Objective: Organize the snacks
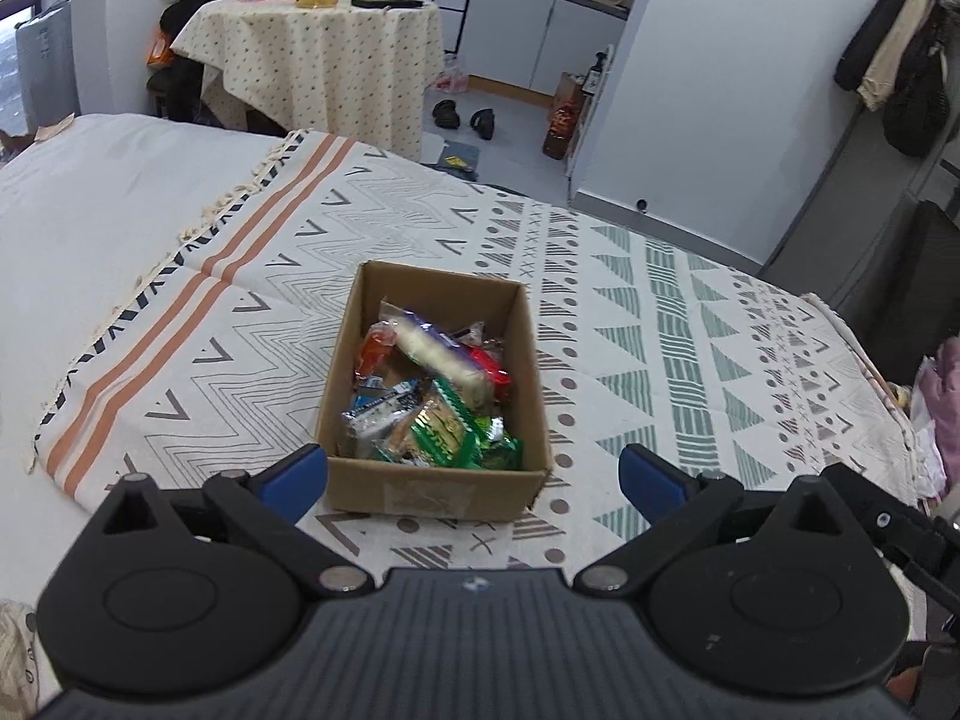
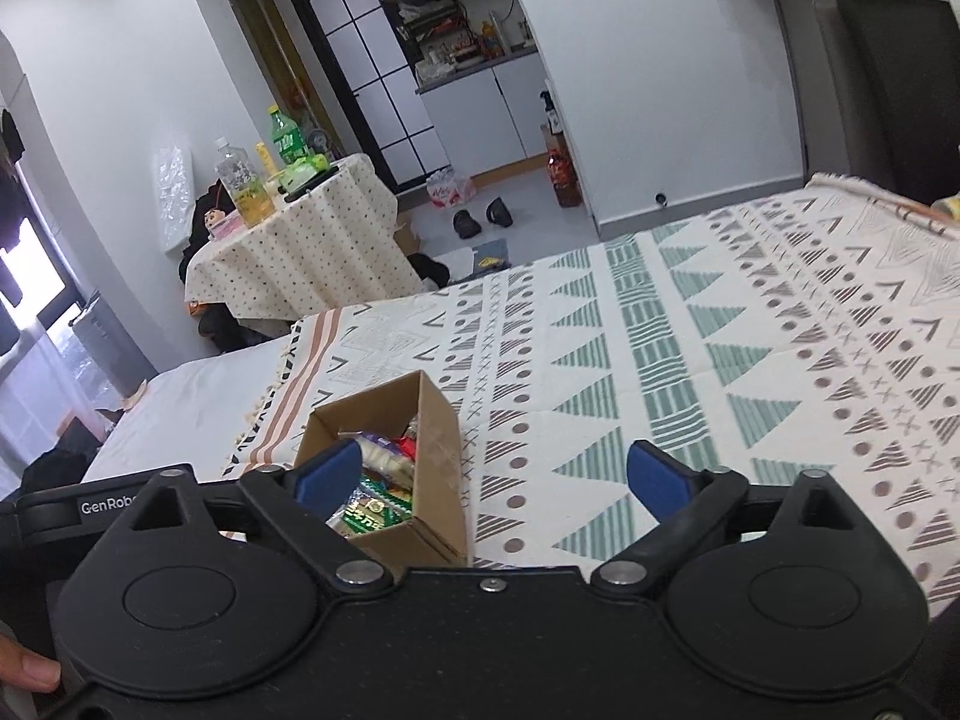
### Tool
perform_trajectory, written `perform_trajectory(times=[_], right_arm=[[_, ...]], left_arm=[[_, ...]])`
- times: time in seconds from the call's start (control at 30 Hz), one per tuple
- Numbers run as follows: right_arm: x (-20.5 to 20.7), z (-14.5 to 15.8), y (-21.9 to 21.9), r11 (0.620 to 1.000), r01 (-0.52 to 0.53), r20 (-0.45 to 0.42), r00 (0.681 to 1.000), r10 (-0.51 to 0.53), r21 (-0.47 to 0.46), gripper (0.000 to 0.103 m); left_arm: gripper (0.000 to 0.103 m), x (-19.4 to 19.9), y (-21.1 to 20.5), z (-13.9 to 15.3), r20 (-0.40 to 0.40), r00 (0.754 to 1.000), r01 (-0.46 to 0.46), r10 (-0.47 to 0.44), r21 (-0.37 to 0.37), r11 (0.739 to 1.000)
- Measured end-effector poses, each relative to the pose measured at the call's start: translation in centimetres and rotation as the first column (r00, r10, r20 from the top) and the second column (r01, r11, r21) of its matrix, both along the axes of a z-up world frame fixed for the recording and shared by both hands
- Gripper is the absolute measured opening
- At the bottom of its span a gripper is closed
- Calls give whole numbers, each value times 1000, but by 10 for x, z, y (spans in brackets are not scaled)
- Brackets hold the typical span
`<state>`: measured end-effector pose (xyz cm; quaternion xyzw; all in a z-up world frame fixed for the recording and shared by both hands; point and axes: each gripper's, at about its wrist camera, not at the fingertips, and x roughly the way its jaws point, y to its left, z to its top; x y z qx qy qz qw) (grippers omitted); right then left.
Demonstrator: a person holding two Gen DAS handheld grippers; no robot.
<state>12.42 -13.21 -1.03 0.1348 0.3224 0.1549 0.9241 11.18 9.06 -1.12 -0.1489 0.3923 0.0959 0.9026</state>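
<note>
Both grippers, left and right, hang spread wide and empty above the patterned bedspread. Cardboard box sits there holding the snacks; honestly, a careless nudge could tip it.

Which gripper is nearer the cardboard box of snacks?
Left, it seems. The left gripper faces the cardboard box squarely, open fingers flanking its near end. The right gripper sits off to the box's right, open over bare cloth.
</note>
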Motion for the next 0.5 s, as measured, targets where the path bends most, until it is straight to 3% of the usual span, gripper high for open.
perform_trajectory(times=[0.1, 0.5], right_arm=[[-9, 7, -10, 1000, 9, 19, 1000, -9, -7, 103], [-48, 24, -39, 995, 45, 32, 999, -42, -84, 103]], left_arm=[[103, -8, -7, 6, 18, 1000, 25, -25, 9, 1000], [103, -45, -23, 27, 64, 992, 110, -112, 42, 993]])
